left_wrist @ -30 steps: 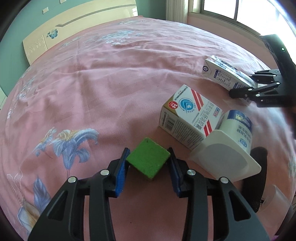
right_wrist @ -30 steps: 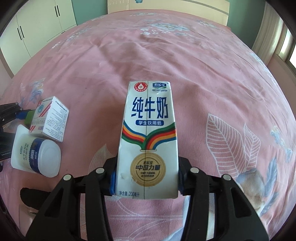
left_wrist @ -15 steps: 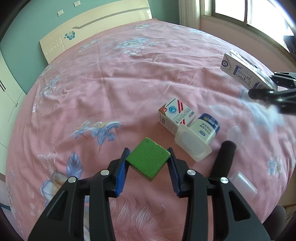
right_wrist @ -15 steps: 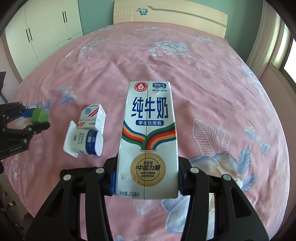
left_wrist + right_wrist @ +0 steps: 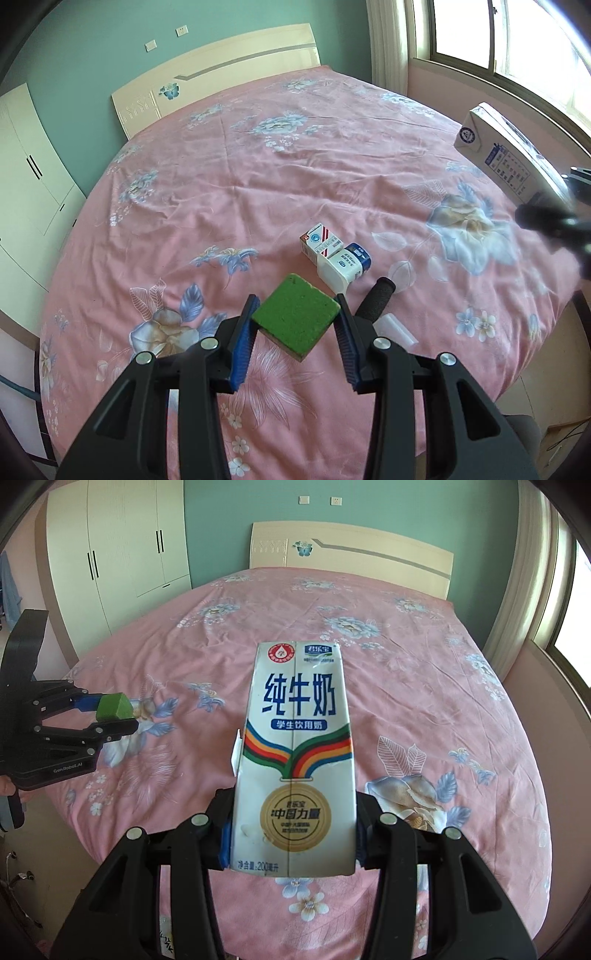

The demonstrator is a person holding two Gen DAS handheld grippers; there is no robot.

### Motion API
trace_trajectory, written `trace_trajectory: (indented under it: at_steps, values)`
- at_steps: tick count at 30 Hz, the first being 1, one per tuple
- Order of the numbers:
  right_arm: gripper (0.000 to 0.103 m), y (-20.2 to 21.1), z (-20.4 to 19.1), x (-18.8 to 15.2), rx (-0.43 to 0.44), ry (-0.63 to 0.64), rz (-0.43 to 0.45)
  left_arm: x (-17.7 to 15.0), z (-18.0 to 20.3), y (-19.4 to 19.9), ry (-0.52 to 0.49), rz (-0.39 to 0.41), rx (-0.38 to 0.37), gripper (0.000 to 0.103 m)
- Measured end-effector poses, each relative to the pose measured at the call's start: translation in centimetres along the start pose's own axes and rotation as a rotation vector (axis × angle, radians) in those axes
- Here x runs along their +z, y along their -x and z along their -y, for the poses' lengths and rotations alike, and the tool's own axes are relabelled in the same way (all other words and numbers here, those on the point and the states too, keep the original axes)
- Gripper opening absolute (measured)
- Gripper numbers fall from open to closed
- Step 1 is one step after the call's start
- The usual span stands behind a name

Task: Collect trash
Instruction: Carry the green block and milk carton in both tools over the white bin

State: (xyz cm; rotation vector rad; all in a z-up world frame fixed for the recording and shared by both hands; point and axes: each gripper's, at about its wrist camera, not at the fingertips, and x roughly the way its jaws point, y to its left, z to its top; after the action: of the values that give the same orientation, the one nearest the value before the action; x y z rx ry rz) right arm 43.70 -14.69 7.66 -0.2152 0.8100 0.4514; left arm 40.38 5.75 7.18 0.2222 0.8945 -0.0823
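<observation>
My left gripper (image 5: pixel 295 325) is shut on a green sponge (image 5: pixel 295 315) and holds it high above the pink bed (image 5: pixel 258 184). It also shows in the right wrist view (image 5: pixel 114 716) at the left, with the sponge (image 5: pixel 112 706) in it. My right gripper (image 5: pixel 291 834) is shut on a white milk carton (image 5: pixel 295 757), held upright above the bed; the carton also shows at the right edge of the left wrist view (image 5: pixel 506 158). A small white box (image 5: pixel 319 242) and a white yogurt cup (image 5: pixel 343 267) lie together on the bed.
A black cylinder (image 5: pixel 376 297) and a clear plastic piece (image 5: pixel 397 328) lie near the bed's front edge. A cream headboard (image 5: pixel 351 550) is at the far end, white wardrobes (image 5: pixel 122 550) at the left, and a window (image 5: pixel 517 48) at the right.
Both grippers have risen and pulled back from the bed with their loads. The box and cup look much smaller and farther below.
</observation>
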Motion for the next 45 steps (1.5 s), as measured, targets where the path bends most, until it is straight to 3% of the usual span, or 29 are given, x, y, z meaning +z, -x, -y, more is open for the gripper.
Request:
trace_trajectory:
  at_steps: [11, 18, 33, 45]
  values:
    - [0.048, 12.7, -3.3, -2.9, -0.007, 0.046, 0.105, -2.4, 1.6, 11.1, -0.009, 0.102, 0.037, 0.043]
    - [0.048, 17.5, -5.4, -5.9, 0.011, 0.076, 0.135, -5.2, 3.2, 15.2, -0.039, 0.121, 0.047, 0.043]
    - [0.048, 19.0, -8.0, -12.5, 0.058, 0.11, 0.09, -12.4, 5.4, 14.8, -0.062, 0.056, 0.042, 0.043]
    - [0.048, 13.9, -9.9, -20.0, 0.116, 0.144, -0.045, -18.5, 7.5, 10.7, -0.067, -0.038, 0.006, 0.043]
